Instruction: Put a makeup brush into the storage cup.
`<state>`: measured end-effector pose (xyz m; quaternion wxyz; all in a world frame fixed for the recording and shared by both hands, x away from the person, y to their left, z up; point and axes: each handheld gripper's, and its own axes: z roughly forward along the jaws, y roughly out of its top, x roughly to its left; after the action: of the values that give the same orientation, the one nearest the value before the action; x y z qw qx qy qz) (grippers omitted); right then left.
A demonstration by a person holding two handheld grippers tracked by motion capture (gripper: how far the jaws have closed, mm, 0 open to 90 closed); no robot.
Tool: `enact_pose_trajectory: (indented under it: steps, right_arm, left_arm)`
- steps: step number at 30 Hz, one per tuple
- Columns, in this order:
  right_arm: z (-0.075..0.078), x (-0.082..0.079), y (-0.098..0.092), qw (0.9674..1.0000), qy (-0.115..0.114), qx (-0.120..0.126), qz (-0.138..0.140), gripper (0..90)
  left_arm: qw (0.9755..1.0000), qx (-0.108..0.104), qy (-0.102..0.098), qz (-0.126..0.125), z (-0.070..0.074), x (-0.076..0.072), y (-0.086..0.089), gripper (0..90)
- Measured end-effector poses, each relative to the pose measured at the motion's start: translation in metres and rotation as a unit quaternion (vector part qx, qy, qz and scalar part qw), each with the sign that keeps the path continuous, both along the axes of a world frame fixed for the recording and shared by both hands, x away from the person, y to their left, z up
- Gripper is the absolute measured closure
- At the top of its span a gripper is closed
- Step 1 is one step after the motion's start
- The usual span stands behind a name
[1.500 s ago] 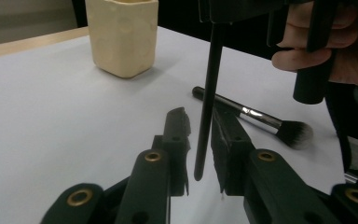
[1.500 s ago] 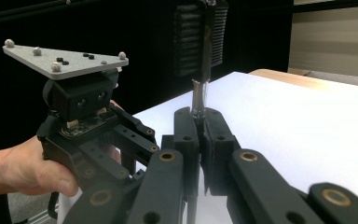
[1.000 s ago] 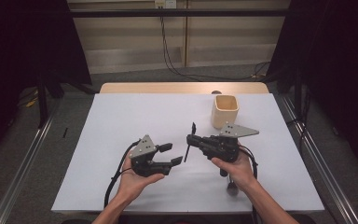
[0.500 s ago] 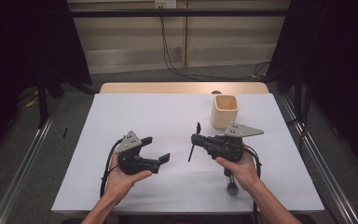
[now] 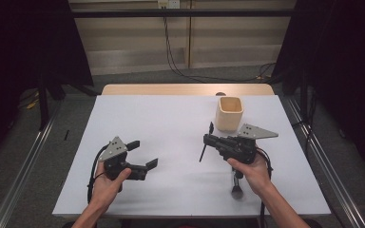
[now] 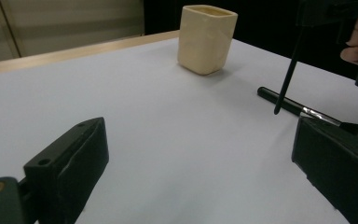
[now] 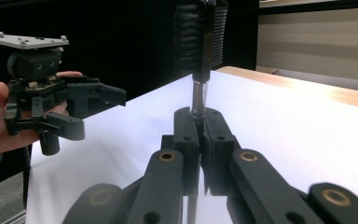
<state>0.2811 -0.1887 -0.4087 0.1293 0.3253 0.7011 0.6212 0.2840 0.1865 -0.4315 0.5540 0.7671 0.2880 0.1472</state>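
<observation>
A thin black brush (image 5: pixel 205 145) with a comb-like head (image 7: pixel 200 32) stands nearly upright in my right gripper (image 5: pixel 208 139), whose jaws are shut on its stem (image 7: pixel 199 100). My left gripper (image 5: pixel 142 153) is held over the table's left front, well apart from it. Its jaws have just been opening and now stand wide with nothing between them (image 6: pixel 198 140). A beige square cup (image 5: pixel 229 113) stands upright behind the right gripper, also seen ahead in the left gripper view (image 6: pixel 206 38).
A second black brush (image 5: pixel 236 183) with a silver ferrule lies on the white table cover (image 5: pixel 171 118) under the right hand (image 6: pixel 307 112). The wooden table edge (image 5: pixel 185 89) runs along the back. Metal rails flank the table on both sides.
The left gripper has moved left, away from the right gripper, and its jaws have spread wider. The right gripper has kept its place with the brush in it.
</observation>
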Motion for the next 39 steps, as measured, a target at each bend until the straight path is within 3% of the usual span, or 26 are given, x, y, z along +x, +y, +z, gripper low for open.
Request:
enact_pose_trajectory:
  steps: [2,4,11,13,19,24,27,30,33,35,36,39]
  right_arm:
    - [-0.001,-0.001,-0.002,1.0,0.001,0.0,-0.003,86.6]
    - [-0.002,-0.001,-0.005,1.0,0.002,-0.003,-0.007,86.6]
    - [0.0,-0.001,-0.014,0.9998,-0.003,-0.008,-0.02,86.6]
    - [0.003,-0.001,-0.018,0.9996,-0.006,-0.008,-0.025,86.6]
    - [0.013,0.001,-0.027,0.9991,-0.015,0.005,-0.04,86.6]
    - [0.017,0.006,-0.033,0.9985,-0.019,0.002,-0.052,86.6]
    - [0.021,0.009,-0.037,0.9979,-0.023,0.002,-0.061,86.5]
    - [0.026,0.013,-0.042,0.9971,-0.03,0.003,-0.07,86.6]
    - [0.028,0.017,-0.046,0.9964,-0.032,0.013,-0.078,86.6]
    - [0.029,0.021,-0.048,0.9961,-0.033,0.007,-0.082,86.5]
    - [0.031,0.022,-0.05,0.9958,-0.034,0.008,-0.085,86.5]
    - [0.035,0.027,-0.055,0.9951,-0.039,0.014,-0.09,86.6]
  left_arm:
    - [0.9999,0.009,-0.006,0.009,0.0,-0.002,0.003,4.3]
    - [0.9999,-0.003,-0.002,0.012,0.0,-0.004,0.008,4.4]
    - [0.9988,-0.009,0.002,0.049,-0.004,-0.006,0.028,3.2]
    - [0.9985,-0.018,0.002,0.051,-0.005,-0.006,0.033,3.2]
    - [0.9977,-0.015,0.007,0.065,-0.007,-0.009,0.044,3.1]
    - [0.9962,-0.031,0.005,0.081,-0.01,-0.013,0.052,3.1]
    - [0.9963,-0.028,0.006,0.081,-0.011,-0.015,0.055,3.2]
    - [0.9946,-0.043,0.004,0.094,-0.012,-0.016,0.062,3.2]
    - [0.9941,-0.04,-0.006,0.1,-0.011,-0.019,0.067,3.2]
    - [0.9939,-0.044,0.0,0.101,-0.013,-0.019,0.069,3.2]
    - [0.9946,-0.03,-0.009,0.099,-0.012,-0.02,0.069,3.1]
    - [0.9944,-0.029,-0.017,0.1,-0.01,-0.021,0.071,3.1]
